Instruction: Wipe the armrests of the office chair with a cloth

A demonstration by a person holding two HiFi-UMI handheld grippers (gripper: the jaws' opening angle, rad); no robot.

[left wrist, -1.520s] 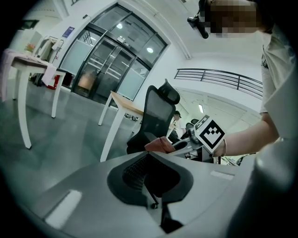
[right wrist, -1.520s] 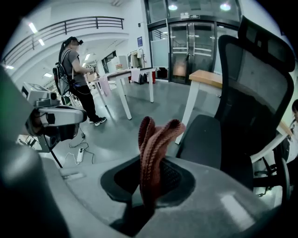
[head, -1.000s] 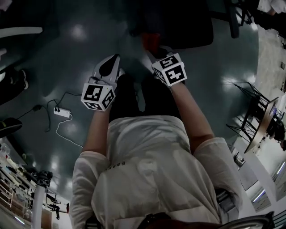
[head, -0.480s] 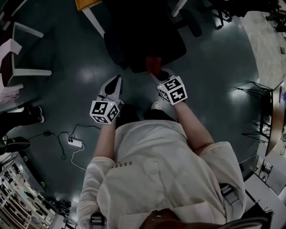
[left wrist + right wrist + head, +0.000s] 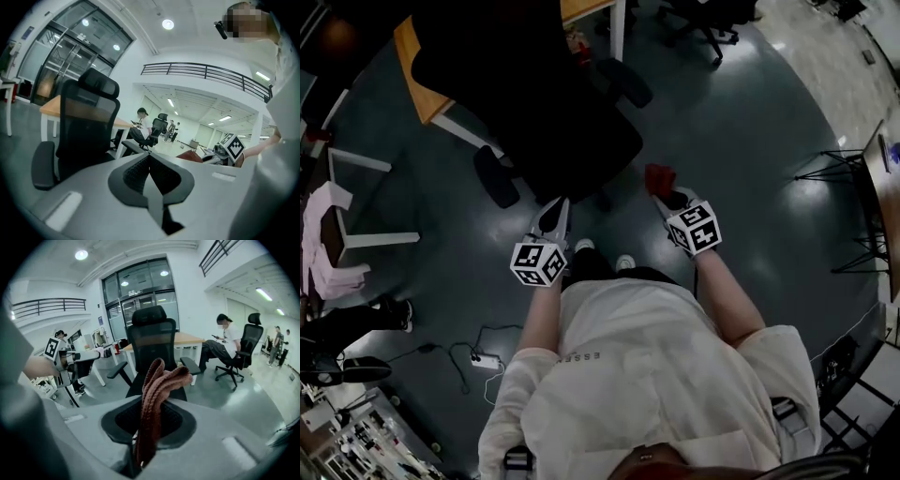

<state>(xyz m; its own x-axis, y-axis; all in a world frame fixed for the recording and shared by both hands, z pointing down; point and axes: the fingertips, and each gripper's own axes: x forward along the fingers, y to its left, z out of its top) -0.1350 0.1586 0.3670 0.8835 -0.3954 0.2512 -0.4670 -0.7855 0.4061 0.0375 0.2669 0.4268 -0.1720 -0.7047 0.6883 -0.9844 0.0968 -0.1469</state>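
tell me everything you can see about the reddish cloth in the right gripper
The reddish-brown knitted cloth looks soft and ribbed, bunched into thick folds. It is pinched between the shut jaws of the right gripper. Its folded end sticks up and curls over beyond the jaws, and a narrower part trails down between them. It is held in the air in front of the black mesh office chair, apart from it. Only the jaws touch it.
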